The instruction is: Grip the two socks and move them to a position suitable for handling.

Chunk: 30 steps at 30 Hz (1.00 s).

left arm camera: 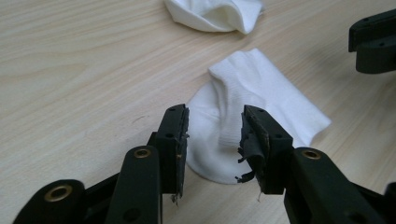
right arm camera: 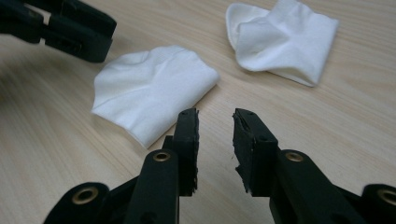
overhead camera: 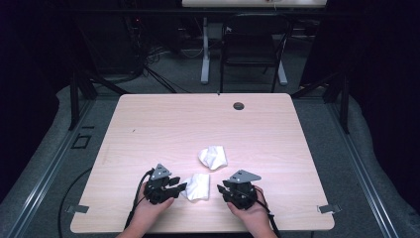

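Note:
Two white socks lie on the light wood table [overhead camera: 163, 124]. The nearer, folded sock [overhead camera: 197, 186] [left arm camera: 261, 88] [right arm camera: 149, 93] rests between my two grippers. The farther, crumpled sock [overhead camera: 213, 157] [left arm camera: 215, 11] [right arm camera: 285, 39] lies just behind it. My left gripper [overhead camera: 179, 188] [left arm camera: 214, 126] is open, its jaws low over the near edge of the folded sock, and the pads do not press on the cloth. My right gripper [overhead camera: 221, 189] [right arm camera: 215, 121] is open over bare wood just right of that sock, with nothing between its jaws.
A dark grommet hole [overhead camera: 238, 105] sits near the table's far edge. A black chair [overhead camera: 250, 44] and a desk leg [overhead camera: 204, 49] stand beyond the table. Both hands rest near the front edge [overhead camera: 198, 230].

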### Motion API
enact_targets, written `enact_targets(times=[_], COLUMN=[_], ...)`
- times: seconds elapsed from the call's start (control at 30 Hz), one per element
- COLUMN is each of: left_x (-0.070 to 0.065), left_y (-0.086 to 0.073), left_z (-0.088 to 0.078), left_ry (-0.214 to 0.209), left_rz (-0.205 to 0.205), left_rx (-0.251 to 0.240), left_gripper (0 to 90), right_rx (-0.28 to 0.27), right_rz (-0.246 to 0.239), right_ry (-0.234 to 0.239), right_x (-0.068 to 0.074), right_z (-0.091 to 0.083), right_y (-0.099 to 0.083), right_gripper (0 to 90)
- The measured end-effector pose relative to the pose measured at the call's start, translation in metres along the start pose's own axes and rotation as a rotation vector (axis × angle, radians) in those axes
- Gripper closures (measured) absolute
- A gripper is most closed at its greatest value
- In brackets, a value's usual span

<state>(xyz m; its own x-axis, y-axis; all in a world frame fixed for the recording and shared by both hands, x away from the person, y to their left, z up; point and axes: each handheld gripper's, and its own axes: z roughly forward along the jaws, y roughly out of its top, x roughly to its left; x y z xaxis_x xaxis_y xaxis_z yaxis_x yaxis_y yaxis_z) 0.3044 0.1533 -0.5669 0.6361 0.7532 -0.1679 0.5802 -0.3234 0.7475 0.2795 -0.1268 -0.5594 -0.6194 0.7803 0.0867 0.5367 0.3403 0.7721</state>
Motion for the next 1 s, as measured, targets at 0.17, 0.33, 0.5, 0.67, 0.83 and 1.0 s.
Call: enact_targets(times=[0.17, 0.33, 0.5, 0.67, 0.83, 1.0], left_x=[0.005, 0.008, 0.010, 0.009, 0.007, 0.001], left_y=[0.001, 0.002, 0.001, 0.000, 0.000, 0.000], left_z=[-0.002, -0.001, 0.002, 0.006, 0.011, 0.015], left_ry=[0.016, 0.019, 0.022, -0.009, -0.016, -0.019], left_rz=[0.007, 0.016, 0.021, 0.038, 0.050, 0.072], left_rx=[0.009, 0.024, 0.051, 0.055, 0.074, 0.088], left_gripper=[65.9, 73.1, 77.1, 80.0, 81.6, 82.6], right_rx=[0.018, 0.053, 0.051, 0.057, 0.090, 0.105], right_rz=[-0.044, -0.104, -0.096, -0.062, -0.067, -0.067], right_ry=[0.014, 0.033, 0.044, 0.050, 0.039, 0.036], right_x=[0.011, 0.031, 0.038, 0.040, 0.040, 0.036], right_z=[0.007, 0.015, 0.025, 0.039, 0.043, 0.042], right_y=[0.006, 0.012, 0.019, 0.021, 0.018, 0.015], right_gripper=[69.5, 70.5, 72.8, 77.0, 82.0, 83.4])
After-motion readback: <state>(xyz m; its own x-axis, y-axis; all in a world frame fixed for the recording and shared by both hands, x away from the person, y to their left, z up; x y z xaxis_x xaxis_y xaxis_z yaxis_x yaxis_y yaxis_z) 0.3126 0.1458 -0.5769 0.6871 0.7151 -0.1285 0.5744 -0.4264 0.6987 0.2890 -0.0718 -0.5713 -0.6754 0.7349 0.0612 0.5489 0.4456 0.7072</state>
